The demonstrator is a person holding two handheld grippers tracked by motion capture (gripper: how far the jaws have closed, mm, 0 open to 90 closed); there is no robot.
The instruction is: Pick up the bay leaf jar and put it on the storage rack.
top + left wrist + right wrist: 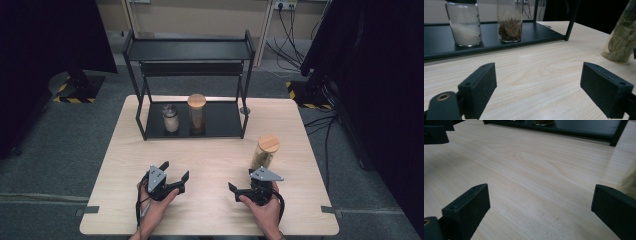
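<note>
High view shows me both the left gripper [175,170] and right gripper [241,180] spread wide, resting on the counter [210,150] near the leaf jar [265,151].

Bare table [210,155] ahead of both claws, leaf jar [265,152] just beyond right claw [242,186], black rack [192,75] behind

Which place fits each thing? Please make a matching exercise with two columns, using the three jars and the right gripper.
Things:
1. jar of white powder
2. jar of brown spice
3. jar of pale leaves
4. right gripper

Places:
a. on the bare table, right of the rack
b. lower shelf, left side
c. held open near the front edge
d. lower shelf, beside the powder jar

Pairs: 1-b, 2-d, 3-a, 4-c
</note>
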